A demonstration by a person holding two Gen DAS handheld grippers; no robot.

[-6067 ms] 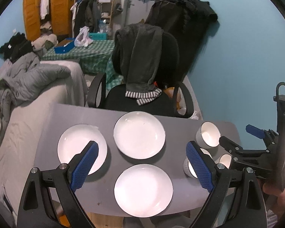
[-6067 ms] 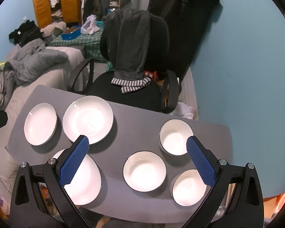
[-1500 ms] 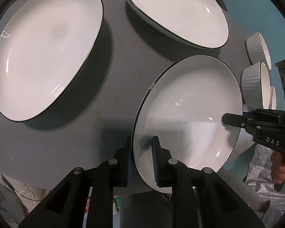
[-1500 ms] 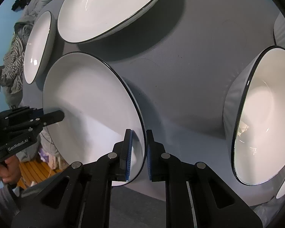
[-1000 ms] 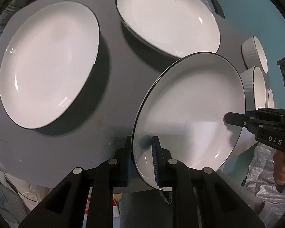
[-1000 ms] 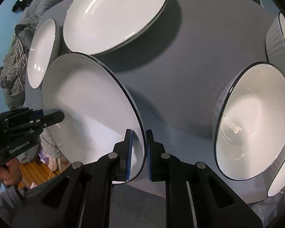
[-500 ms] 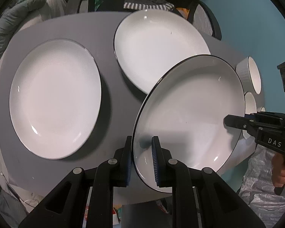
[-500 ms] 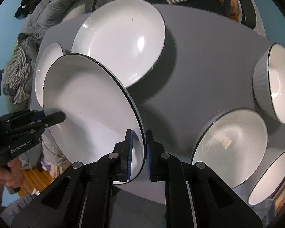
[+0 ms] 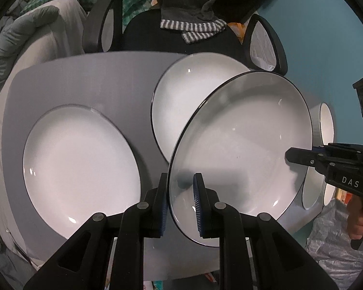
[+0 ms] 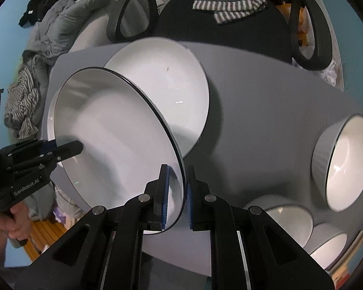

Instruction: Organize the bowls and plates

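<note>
1. The held plate (image 9: 242, 145) is up off the table (image 9: 84, 77), carried between the two grippers and tilted, its far edge overlapping the back plate (image 9: 179, 101) in both views.
2. The left gripper (image 9: 180, 200) is clamped on the plate's left rim; the right gripper (image 10: 175, 194) is clamped on the opposite rim. Each shows in the other's view with its tip on the white face.
3. Handling, as I judge it: glazed ceramic, stiff, fairly heavy for a rim pinch, smooth enough to slip, and breakable if it drops or knocks another plate.
4. The rim is the only sensible hold, since the face offers nothing to grip. Two opposite pinches keep it from swinging; one alone would likely let it pivot.
5. A left plate (image 9: 79, 164) lies flat on the table, apart from the back plate. Three bowls (image 10: 346, 162) sit at the right end, untouched.
6. Against the earliest frames: both grippers were open above the table then, and three plates lay flat in a loose triangle. Now the nearest one is off the table.
7. Over the last second and a half the grips are unchanged, but the plate has risen and moved back: it was near the front edge, well short of the back plate, and now hangs partly over it.
8. The chair (image 10: 220, 24) behind the table has come into view as the cameras rose.
</note>
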